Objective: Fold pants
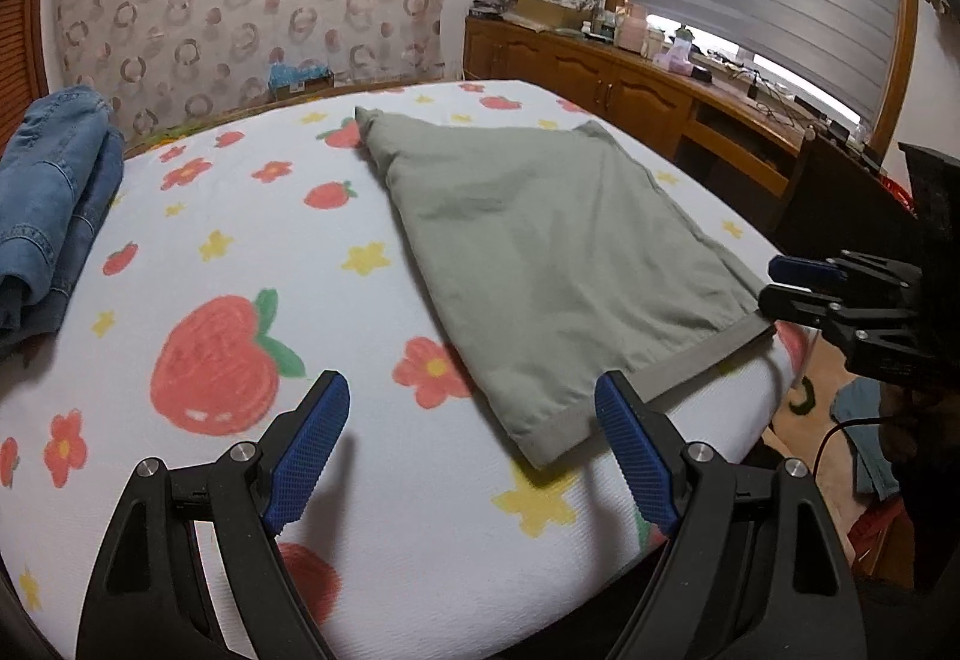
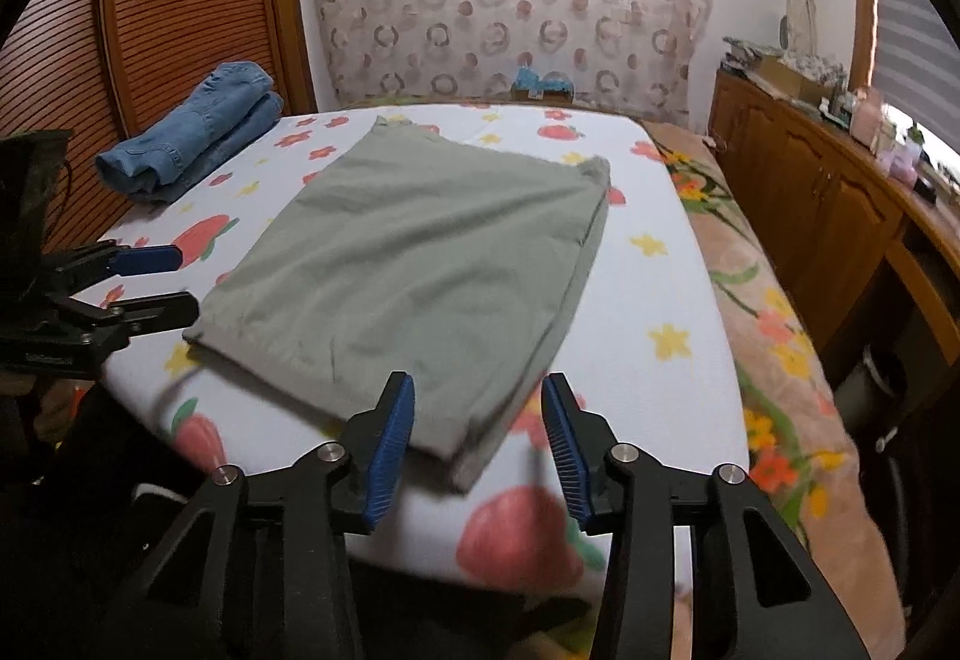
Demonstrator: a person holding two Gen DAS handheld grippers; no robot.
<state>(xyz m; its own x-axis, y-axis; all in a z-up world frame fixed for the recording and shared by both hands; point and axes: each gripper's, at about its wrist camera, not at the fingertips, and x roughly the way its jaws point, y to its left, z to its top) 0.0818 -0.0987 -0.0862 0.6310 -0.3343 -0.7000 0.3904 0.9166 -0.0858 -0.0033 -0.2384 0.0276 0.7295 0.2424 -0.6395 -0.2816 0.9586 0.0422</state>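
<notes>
Sage-green pants (image 1: 540,252) lie folded flat on the bed, hem end towards me; they also show in the right wrist view (image 2: 420,264). My left gripper (image 1: 474,420) is open and empty, just above the sheet at the near left hem corner. My right gripper (image 2: 477,420) is open, with the near right hem corner lying between its fingers. The right gripper also shows in the left wrist view (image 1: 774,282), at the hem's right corner. The left gripper shows in the right wrist view (image 2: 180,282), beside the pants' left corner.
The bed has a white sheet with strawberries and flowers (image 1: 240,252). Folded blue jeans (image 1: 54,198) lie at its far left, also in the right wrist view (image 2: 198,126). A wooden cabinet with clutter (image 1: 630,72) runs along the right. A floral blanket (image 2: 768,300) edges the bed's right side.
</notes>
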